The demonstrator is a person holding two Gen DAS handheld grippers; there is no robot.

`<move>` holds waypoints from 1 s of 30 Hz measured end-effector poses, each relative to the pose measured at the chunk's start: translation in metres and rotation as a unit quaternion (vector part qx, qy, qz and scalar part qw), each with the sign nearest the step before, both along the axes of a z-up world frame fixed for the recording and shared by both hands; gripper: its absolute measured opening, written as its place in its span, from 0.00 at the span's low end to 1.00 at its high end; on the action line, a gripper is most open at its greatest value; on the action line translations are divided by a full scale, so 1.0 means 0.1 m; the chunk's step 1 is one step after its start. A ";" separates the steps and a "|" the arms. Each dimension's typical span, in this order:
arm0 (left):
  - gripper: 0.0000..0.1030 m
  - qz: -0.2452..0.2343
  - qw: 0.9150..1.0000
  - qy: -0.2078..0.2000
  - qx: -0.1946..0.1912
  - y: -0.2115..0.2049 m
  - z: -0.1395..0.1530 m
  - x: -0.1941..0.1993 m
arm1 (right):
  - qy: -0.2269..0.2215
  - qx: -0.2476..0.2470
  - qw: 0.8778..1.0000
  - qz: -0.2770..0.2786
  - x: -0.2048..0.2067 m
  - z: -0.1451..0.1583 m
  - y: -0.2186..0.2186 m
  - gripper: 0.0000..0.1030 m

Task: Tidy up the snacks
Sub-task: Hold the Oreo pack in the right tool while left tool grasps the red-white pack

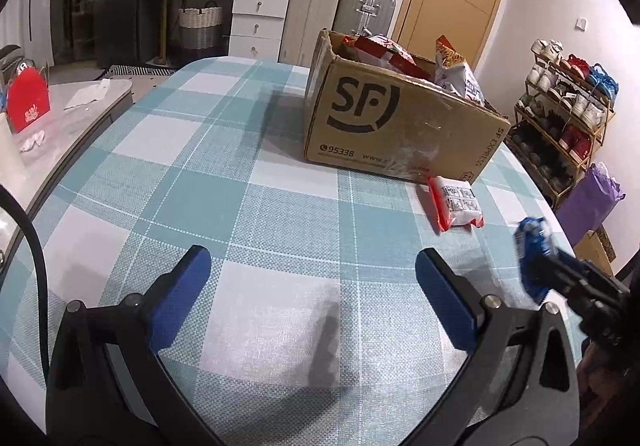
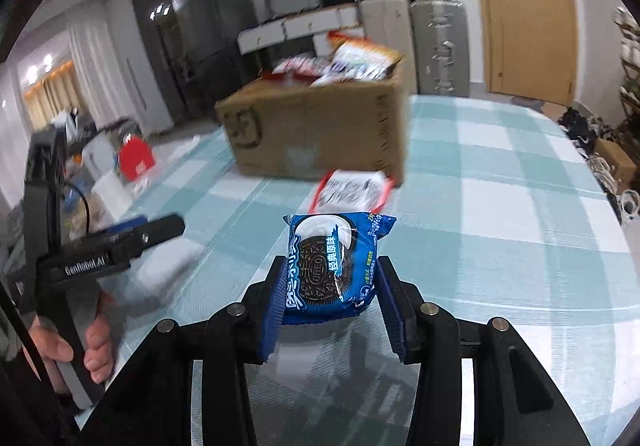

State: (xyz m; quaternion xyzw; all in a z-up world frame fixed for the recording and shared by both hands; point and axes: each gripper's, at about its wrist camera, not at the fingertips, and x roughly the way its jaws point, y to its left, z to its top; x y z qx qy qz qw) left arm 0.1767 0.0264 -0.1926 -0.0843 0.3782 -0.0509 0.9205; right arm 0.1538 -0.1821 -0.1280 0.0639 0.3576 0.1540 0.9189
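Observation:
My right gripper (image 2: 330, 286) is shut on a blue Oreo packet (image 2: 334, 266), held above the checked tablecloth; the same packet (image 1: 534, 258) and gripper show at the right edge of the left wrist view. A brown cardboard box (image 1: 400, 122) (image 2: 320, 126) holding several snack bags stands at the far side of the table. A red-and-white snack packet (image 1: 456, 204) (image 2: 352, 188) lies on the cloth just in front of the box. My left gripper (image 1: 312, 266) hangs open over bare cloth, nothing between its pads.
The round table (image 1: 240, 182) has a teal and white checked cloth. A grey side table (image 1: 80, 106) with a red box sits to the left. Suitcases (image 1: 360, 10), drawers and a door stand behind. A shoe rack (image 1: 560, 118) is at the right.

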 end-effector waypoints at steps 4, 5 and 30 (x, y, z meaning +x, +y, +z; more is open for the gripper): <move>0.99 -0.001 1.000 0.009 0.017 -0.05 -0.02 0.03 | -0.028 0.003 1.000 -0.009 -0.09 0.07 -0.04 0.42; 0.99 0.000 1.000 0.011 0.023 -0.07 -0.02 0.04 | -0.033 0.004 0.999 -0.014 -0.11 0.08 -0.06 0.42; 0.99 -0.085 0.992 0.085 0.041 -0.79 -0.21 0.53 | -0.094 0.080 0.987 -0.102 -0.40 0.21 -0.49 0.43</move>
